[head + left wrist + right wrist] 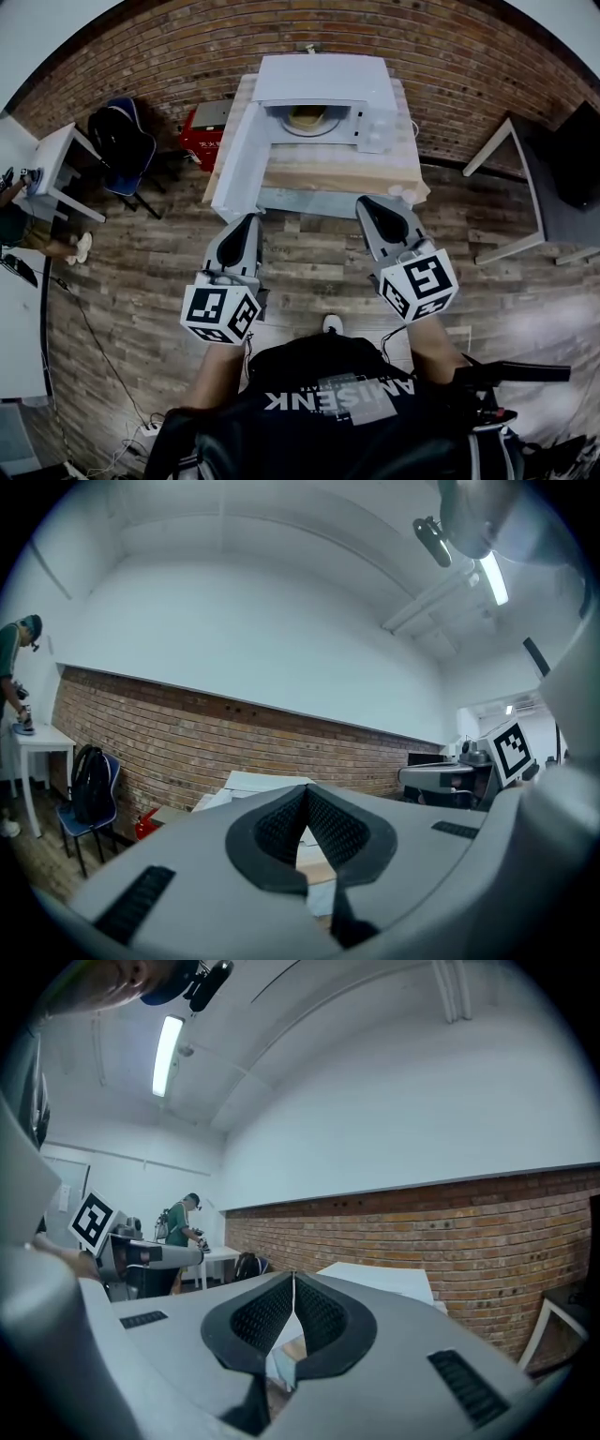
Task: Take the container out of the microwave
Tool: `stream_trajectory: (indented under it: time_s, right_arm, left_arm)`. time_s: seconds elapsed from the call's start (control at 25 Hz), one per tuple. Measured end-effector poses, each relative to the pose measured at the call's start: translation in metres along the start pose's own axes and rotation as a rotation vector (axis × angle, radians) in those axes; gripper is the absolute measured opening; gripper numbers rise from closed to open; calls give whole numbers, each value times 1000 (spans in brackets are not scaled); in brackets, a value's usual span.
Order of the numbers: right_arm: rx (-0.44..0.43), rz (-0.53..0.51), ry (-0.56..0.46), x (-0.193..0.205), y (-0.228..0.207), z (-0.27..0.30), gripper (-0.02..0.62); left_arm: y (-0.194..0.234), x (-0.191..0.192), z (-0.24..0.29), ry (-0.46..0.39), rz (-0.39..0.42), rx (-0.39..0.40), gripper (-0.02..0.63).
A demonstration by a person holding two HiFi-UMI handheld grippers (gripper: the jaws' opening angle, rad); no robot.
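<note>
A white microwave [323, 80] stands on a wooden table [337, 173] against the brick wall, its door [239, 159] swung open to the left. Inside the cavity sits a pale yellowish container [307, 117], only partly visible. My left gripper [251, 217] and right gripper [367, 202] are held side by side over the floor, short of the table, both pointing at the microwave. Each is shut with nothing between its jaws. In the left gripper view the left gripper [306, 789] points at the microwave [262, 782]; in the right gripper view the right gripper [293, 1277] does the same.
A blue chair with a black backpack [122, 141] and a red box [202, 141] stand left of the table. White side tables flank the area at left [56, 159] and right [534, 202]. A person [183, 1227] works at the far left table. Cables lie on the floor [103, 366].
</note>
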State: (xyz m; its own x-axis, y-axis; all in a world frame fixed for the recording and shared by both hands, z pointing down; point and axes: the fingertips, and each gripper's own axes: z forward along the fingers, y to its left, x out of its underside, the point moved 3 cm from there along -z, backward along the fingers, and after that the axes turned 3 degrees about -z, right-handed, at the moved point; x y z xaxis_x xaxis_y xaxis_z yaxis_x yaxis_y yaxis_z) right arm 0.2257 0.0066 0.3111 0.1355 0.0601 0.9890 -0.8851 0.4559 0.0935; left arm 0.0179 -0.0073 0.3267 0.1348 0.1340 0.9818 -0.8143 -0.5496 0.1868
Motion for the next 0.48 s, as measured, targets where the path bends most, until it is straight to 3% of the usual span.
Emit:
stream_trajectory:
  time_s: [0.16, 0.28, 0.48]
  right_arm:
    - [-22, -6, -27, -2, -31, 3, 41]
    - [-23, 7, -44, 0, -54, 8, 41]
    - [-16, 24, -36, 11, -75, 27, 41]
  left_arm:
    - [-19, -4, 32, 1, -17, 15, 11]
    - [-29, -9, 54, 0, 37, 18, 11]
    - [-11, -6, 73, 6, 45, -18, 11]
